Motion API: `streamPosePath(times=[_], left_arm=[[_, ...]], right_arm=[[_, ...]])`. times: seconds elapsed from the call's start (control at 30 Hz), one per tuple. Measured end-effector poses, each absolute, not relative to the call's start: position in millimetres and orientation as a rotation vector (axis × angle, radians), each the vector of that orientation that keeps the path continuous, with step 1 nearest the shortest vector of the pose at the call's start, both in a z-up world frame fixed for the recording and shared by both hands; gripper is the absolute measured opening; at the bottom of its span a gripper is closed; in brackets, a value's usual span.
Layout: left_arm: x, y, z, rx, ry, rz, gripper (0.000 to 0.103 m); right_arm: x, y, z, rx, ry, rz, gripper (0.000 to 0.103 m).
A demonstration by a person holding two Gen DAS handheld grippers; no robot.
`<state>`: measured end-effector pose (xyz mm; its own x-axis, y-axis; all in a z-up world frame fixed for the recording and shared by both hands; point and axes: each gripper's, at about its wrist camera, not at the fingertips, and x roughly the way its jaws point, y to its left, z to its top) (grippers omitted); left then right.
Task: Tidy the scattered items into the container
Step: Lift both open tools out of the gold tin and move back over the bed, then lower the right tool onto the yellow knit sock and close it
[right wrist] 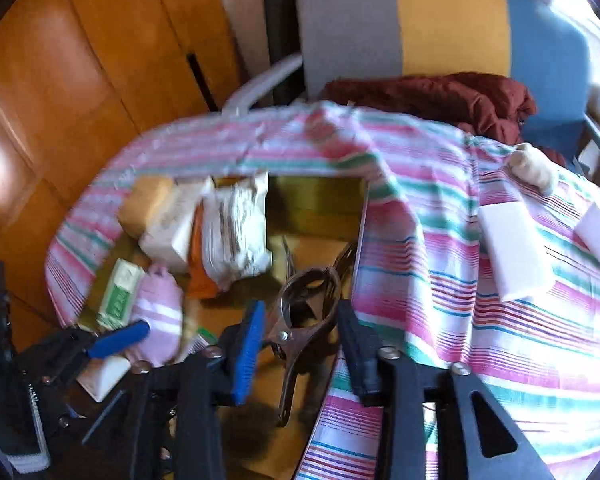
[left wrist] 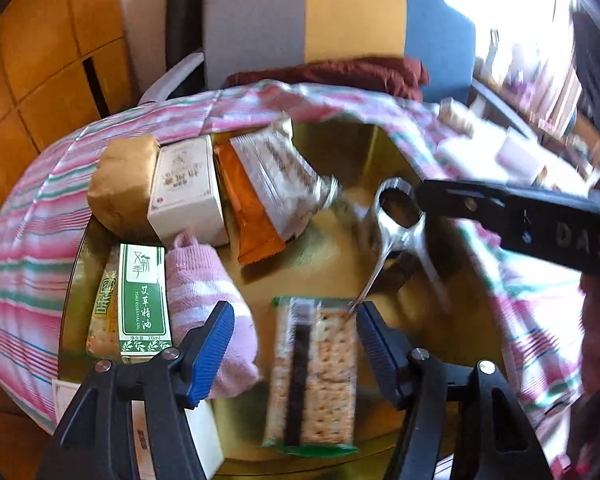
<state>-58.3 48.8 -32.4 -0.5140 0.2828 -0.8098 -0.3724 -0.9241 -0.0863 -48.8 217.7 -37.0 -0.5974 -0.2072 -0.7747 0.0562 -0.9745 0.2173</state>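
Gold-coloured and shiny, the container (left wrist: 84,264) is being filled on the striped cloth (right wrist: 460,320) over the table. It is already holding a brown packet (left wrist: 120,188), a white box (left wrist: 188,188), an orange packet (left wrist: 252,216), a green-and-white box (left wrist: 142,300) and a pink sock (left wrist: 204,296).

The step in hand appears to be the dropping of a metal clamp (right wrist: 304,320) into the container. In the right wrist view the clamp is lying at lower centre between the spread fingers of the right gripper (right wrist: 300,344), and no pad is seen pressing on it.

In the left wrist view a cracker packet (left wrist: 312,368) is lying at lower centre between the fingers of the left gripper (left wrist: 296,344), which are standing apart with a gap on either side, so it is judged released too.

Two white blocks (right wrist: 512,248) and a small pale object (right wrist: 536,168) are still lying on the cloth at the right of the right wrist view, outside the container. The next move is judged to call for the right gripper being carried to the nearer block with fingers spread wide, since the block is broad.
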Motion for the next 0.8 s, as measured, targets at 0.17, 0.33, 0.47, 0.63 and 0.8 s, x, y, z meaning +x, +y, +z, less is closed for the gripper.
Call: streamPosePath(times=[0.17, 0.33, 0.47, 0.63, 0.8], left_arm=[[-53, 64, -16, -1.171, 0.040, 2.412, 0.066], [-41, 110, -2, -1.071, 0.043, 2.272, 0.067], [-32, 165, -5, -1.058, 0.130, 2.152, 0.067], [-15, 228, -20, -1.001, 0.230, 2.056, 0.067], [-14, 264, -49, -1.033, 0.308, 2.048, 0.067]], right_arm=[[-12, 279, -26, 1.185, -0.457, -2.872, 0.073], [23, 364, -54, 1.301, -0.706, -2.996, 0.073], [44, 429, -82, 1.477, -0.879, -3.026, 0.077], [39, 489, -87, 1.536, -0.859, -3.092, 0.077], [13, 551, -70, 1.428, -0.912, -3.172, 0.084]])
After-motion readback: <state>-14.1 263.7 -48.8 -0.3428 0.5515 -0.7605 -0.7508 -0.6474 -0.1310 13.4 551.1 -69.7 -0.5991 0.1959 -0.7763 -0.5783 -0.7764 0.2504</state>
